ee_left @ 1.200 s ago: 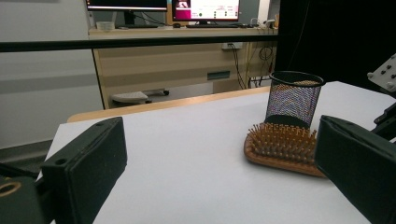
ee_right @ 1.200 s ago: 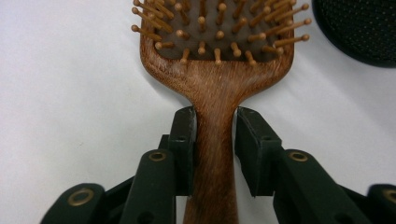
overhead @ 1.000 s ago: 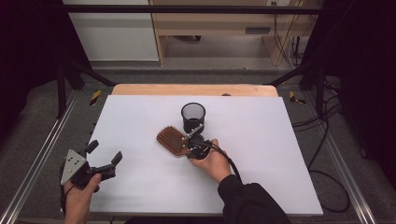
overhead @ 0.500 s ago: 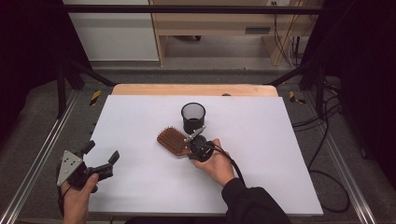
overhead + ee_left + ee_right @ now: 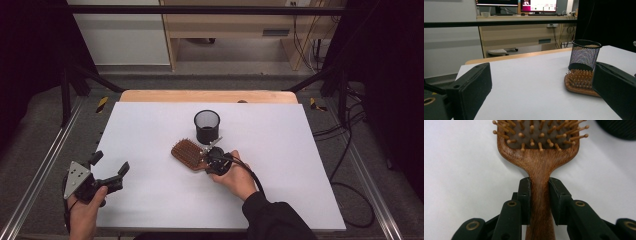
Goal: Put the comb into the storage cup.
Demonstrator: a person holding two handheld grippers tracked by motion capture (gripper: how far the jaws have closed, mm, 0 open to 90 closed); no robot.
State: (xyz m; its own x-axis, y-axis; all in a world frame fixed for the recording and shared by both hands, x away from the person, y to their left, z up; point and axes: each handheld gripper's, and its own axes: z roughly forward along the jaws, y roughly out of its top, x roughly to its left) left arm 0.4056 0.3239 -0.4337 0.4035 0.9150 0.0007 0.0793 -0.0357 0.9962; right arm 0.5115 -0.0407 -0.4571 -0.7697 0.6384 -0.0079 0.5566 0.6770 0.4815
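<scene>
Right gripper: jaws closed on handle of wooden paddle hairbrush, pads pressing both sides of neck. Brush lies flat near table centre, bristles up; long axis diagonal, head pointing away-left, handle toward person's right hand. Black mesh pen cup upright just behind brush head, apart from it; nothing between.

Left gripper: jaws wide apart, holding nothing, at table's near-left edge, well apart from brush.

Surface: white table, wooden strip at far edge. Beyond: wooden bench, monitors, cables.
</scene>
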